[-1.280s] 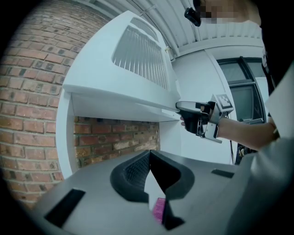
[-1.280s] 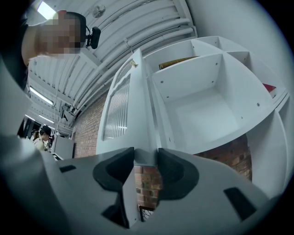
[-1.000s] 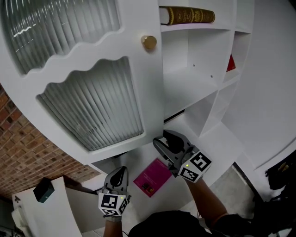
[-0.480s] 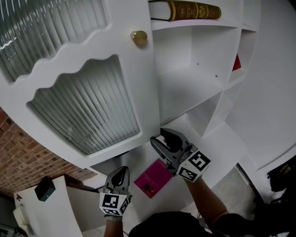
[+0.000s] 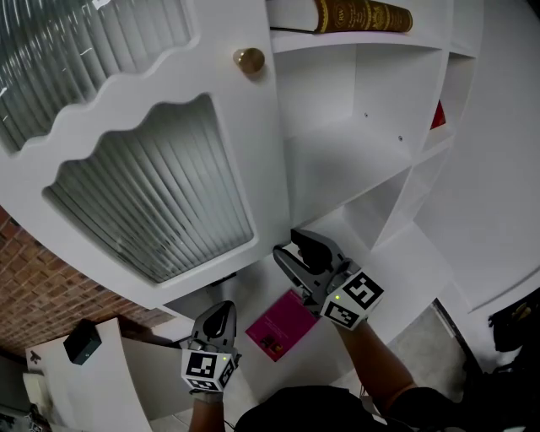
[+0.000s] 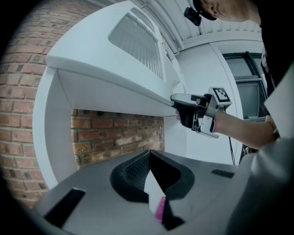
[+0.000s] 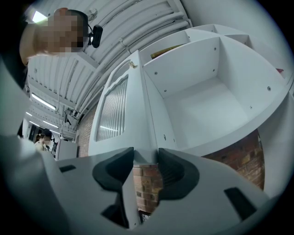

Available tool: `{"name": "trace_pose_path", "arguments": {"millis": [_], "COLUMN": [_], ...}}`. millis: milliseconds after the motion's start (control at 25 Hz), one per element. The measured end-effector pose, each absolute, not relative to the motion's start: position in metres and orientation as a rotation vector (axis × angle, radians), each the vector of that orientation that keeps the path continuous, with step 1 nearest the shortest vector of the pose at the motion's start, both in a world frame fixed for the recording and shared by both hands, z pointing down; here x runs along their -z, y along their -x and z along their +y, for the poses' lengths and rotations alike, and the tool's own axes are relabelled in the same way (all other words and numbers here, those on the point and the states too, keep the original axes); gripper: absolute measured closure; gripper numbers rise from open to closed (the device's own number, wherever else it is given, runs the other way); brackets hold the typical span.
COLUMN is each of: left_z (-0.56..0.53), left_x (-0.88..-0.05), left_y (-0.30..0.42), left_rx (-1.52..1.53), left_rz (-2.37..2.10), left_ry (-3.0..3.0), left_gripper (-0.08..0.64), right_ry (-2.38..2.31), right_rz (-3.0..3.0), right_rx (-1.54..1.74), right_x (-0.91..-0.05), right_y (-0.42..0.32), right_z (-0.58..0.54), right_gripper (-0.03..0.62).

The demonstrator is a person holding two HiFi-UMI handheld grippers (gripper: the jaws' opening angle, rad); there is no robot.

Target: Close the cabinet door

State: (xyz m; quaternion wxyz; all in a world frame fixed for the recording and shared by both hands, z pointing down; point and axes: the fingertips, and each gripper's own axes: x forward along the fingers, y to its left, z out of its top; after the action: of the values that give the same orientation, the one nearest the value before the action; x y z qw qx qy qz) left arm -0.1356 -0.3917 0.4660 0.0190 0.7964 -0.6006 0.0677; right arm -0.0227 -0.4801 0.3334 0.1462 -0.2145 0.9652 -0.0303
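Door: the white cabinet door (image 5: 266,160), with ribbed glass panes and a brass knob (image 5: 249,60), stands swung open to the left of the open shelves (image 5: 354,152).
Right gripper: the right gripper (image 5: 297,250) is at the door's bottom edge. Its jaws stand a narrow gap apart, one on each face, and the edge fills the gap between them.
Left gripper: the left gripper (image 5: 218,314) is held low and nearer the person, left of the right one. Its jaw tips are pressed together with nothing in them.
Lower surface: a pink booklet (image 5: 283,325) lies flat between the two grippers.
Top shelf: a brown book (image 5: 363,15) lies on its side.
Left side: a brick wall (image 5: 42,287) shows beyond the door.
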Motion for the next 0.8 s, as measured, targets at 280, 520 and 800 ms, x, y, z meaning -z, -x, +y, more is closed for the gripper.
{"name": "trace_pose_path", "arguments": {"millis": [280,520,800], "left_z": [-0.3931,-0.3901,-0.3854], "left_x": [-0.4659,-0.4693,-0.4681], "left_y": [0.1373,0.1363,0.1351], "left_rx": [-0.21,-0.207,-0.192], "left_rz": [-1.871,-1.855,-1.862], "left_ry": [-2.483,-2.468,-2.464], "left_gripper": [0.551,0.551,0.551], "right_ry": [0.639,0.675,0.709], "right_rz": [2.78,2.793,2.804], "right_rx": [0.082,0.09,0.098], "right_x": [-0.3332,-0.3337,-0.3337], "right_y": [0.0232,0.0237,0.0243], "right_z": [-0.4806,-0.4813,-0.4817], "right_gripper": [0.417,0.417,0.417]}}
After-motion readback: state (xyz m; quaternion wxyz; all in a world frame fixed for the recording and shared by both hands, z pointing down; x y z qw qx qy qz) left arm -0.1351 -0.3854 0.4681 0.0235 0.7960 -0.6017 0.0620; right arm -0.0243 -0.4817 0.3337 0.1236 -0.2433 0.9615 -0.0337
